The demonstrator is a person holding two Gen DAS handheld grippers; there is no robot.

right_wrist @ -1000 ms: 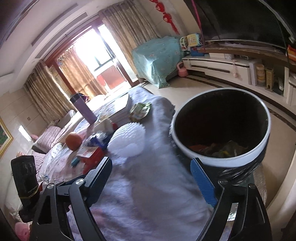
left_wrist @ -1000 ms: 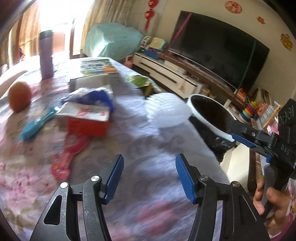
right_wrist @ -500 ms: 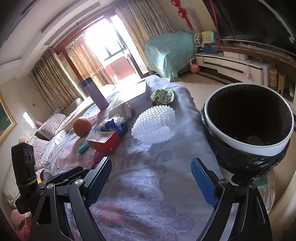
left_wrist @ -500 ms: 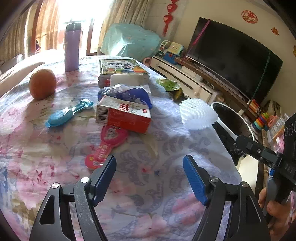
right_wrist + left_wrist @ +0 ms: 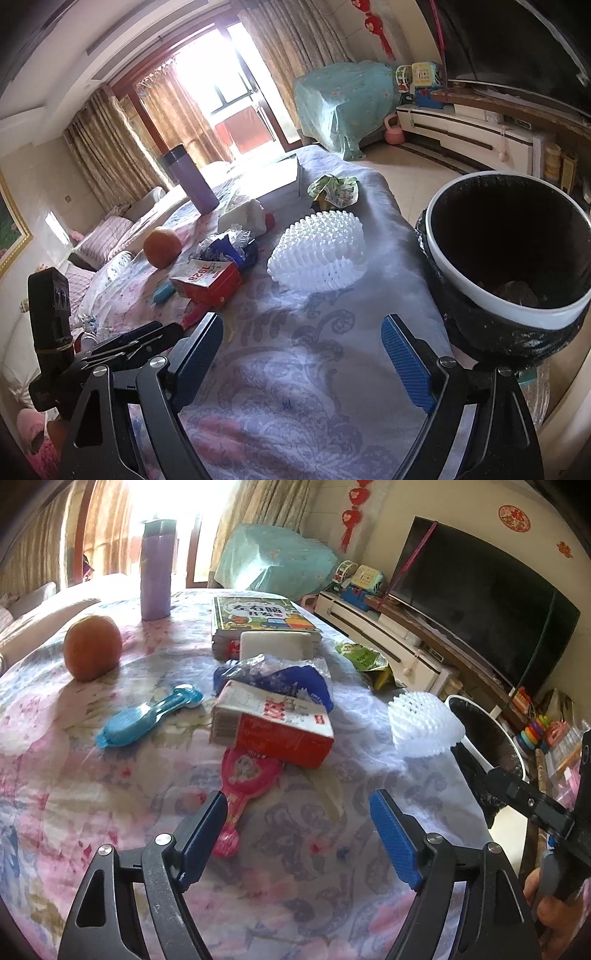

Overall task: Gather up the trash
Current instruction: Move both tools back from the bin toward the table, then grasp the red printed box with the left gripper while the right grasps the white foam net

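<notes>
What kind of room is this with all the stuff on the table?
Most likely a family living room. A big dark television stands on a low white cabinet, a sofa sits by the curtained window, and toys are scattered by the wall.

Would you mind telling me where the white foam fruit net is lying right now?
The white foam fruit net lies on the table near its right-hand edge, beside the trash bin, with the green wrapper beyond it.

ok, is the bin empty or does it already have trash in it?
Not empty. The right wrist view shows a few crumpled pieces at the bottom of the black-lined bin; the dark interior hides how much.
</notes>
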